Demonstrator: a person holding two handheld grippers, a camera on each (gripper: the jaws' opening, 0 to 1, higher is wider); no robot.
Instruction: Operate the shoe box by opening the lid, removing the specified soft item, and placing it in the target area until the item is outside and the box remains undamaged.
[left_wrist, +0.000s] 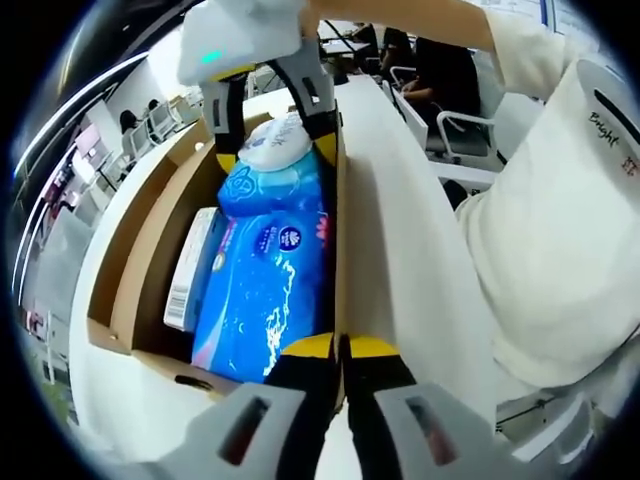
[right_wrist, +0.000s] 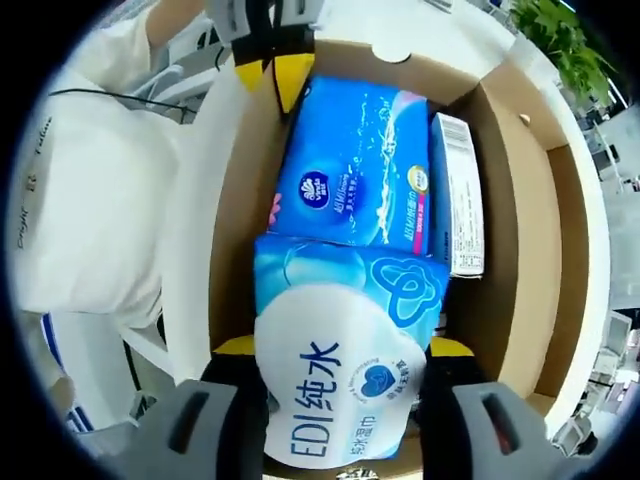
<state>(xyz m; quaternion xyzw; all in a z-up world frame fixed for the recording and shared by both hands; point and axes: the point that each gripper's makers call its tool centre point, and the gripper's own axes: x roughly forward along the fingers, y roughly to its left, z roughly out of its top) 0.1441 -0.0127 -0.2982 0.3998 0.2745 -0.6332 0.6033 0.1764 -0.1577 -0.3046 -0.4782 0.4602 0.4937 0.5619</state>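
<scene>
Right gripper (right_wrist: 335, 365) fingers (right_wrist: 235, 350) clamp the tissue pack (right_wrist: 340, 400); left gripper (left_wrist: 340, 350) pinches the shoe box (left_wrist: 150, 240) wall; blue pack (left_wrist: 265, 290) lies lengthwise inside.

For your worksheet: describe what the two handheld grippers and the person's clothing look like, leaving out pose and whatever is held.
The left gripper has grey housings and black jaws tipped with yellow pads. The right gripper matches it: grey housings, black jaws, yellow pads. In the left gripper view its body is white with a green light. The person wears a white top with small dark lettering.
</scene>
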